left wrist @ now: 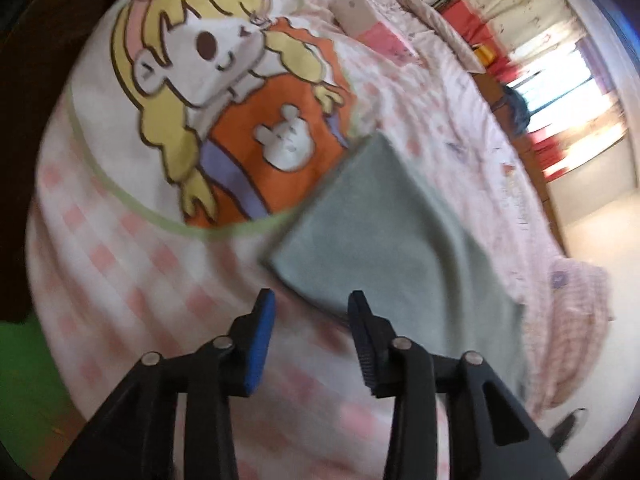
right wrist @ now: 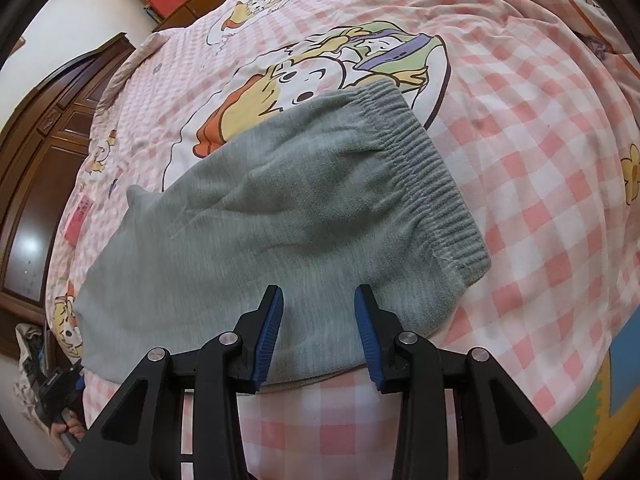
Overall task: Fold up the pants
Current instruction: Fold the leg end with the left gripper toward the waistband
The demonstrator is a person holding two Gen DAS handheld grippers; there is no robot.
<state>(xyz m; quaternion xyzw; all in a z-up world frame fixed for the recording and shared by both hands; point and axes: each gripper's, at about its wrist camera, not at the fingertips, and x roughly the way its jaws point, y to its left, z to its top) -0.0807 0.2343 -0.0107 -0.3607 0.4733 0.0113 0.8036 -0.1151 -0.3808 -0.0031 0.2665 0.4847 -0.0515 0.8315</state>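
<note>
Grey fleece pants (right wrist: 256,224) lie flat on a pink checked bedspread, legs stacked one on the other, with the ribbed elastic waistband (right wrist: 428,168) at the right. My right gripper (right wrist: 319,296) hovers open just above the near edge of the pants, nothing between its blue pads. In the left wrist view the leg end of the pants (left wrist: 384,240) stretches away to the upper left, a squared hem at its far end. My left gripper (left wrist: 312,300) is open and empty over the near edge of that leg.
The bedspread (right wrist: 540,184) carries cartoon prints, a large one (left wrist: 224,92) beside the leg hem. A pink and beige box (left wrist: 364,16) lies far up the bed. A dark wooden wardrobe (right wrist: 44,128) stands beside the bed. The bed's edge and floor (left wrist: 592,248) are at right.
</note>
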